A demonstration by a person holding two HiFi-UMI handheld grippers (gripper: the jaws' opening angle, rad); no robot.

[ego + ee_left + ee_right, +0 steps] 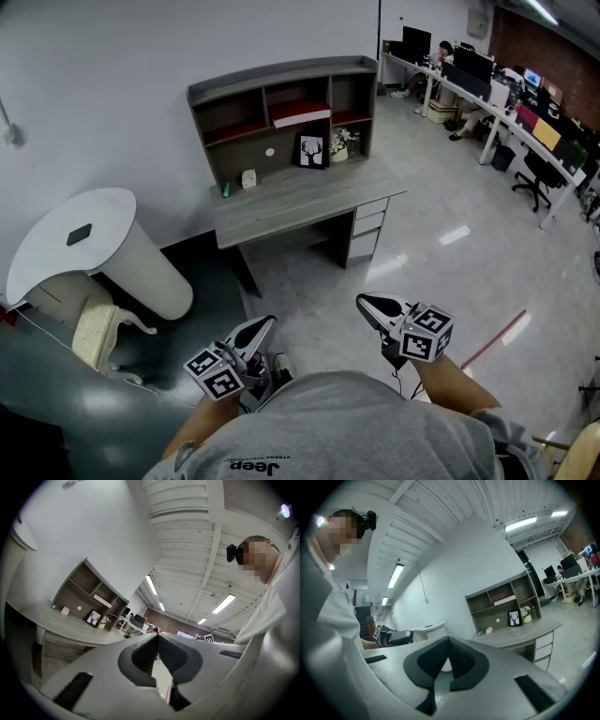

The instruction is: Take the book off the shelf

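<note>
While the head view is showing the book (300, 113) lying on the shelf (281, 71), the gripper views are showing the left gripper (157, 636) and right gripper (448, 639) closed and empty.

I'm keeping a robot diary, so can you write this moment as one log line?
stage: not started | book: on shelf, middle cubby | left tongs: shut, empty | right tongs: shut, empty | both: away from desk

desk (309, 199): framed picture (311, 150), flowers (339, 143), small white object (248, 178) | shelf (281, 77) (3 bays, on desk): book (300, 113) in middle bay
</note>
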